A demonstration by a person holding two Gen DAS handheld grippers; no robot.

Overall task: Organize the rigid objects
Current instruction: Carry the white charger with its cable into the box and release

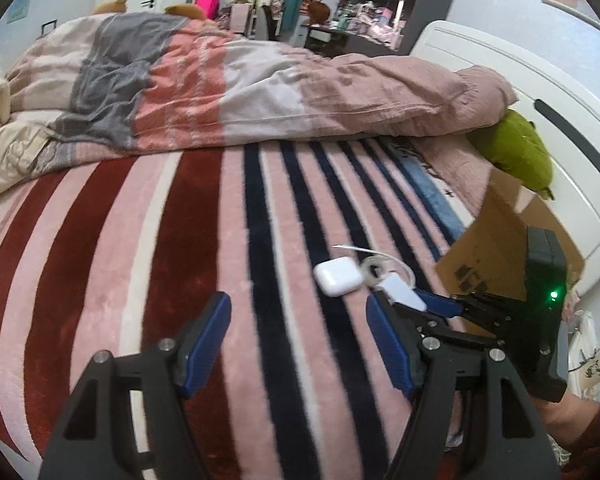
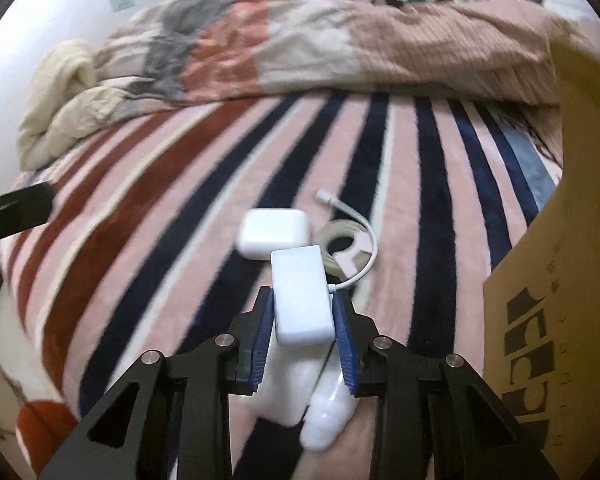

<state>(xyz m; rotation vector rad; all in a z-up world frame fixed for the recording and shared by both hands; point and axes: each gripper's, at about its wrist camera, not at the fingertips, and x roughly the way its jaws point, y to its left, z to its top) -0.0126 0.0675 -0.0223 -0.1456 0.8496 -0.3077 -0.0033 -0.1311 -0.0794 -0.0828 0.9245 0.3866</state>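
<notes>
My right gripper (image 2: 303, 310) is shut on a white rectangular charger block (image 2: 302, 300), just above the striped blanket; it also shows in the left wrist view (image 1: 405, 294). A white earbuds case (image 2: 274, 236) lies just beyond it, also in the left wrist view (image 1: 337, 277). A coiled white cable (image 2: 350, 240) lies to the right of the case. My left gripper (image 1: 298, 338) is open and empty, to the left of these items, above the blanket.
A cardboard box (image 2: 560, 280) stands at the right, close to the right gripper; it also shows in the left wrist view (image 1: 500, 248). A rumpled duvet (image 1: 240, 92) lies across the far bed. A green plush (image 1: 520, 152) sits by the white headboard (image 1: 540, 92).
</notes>
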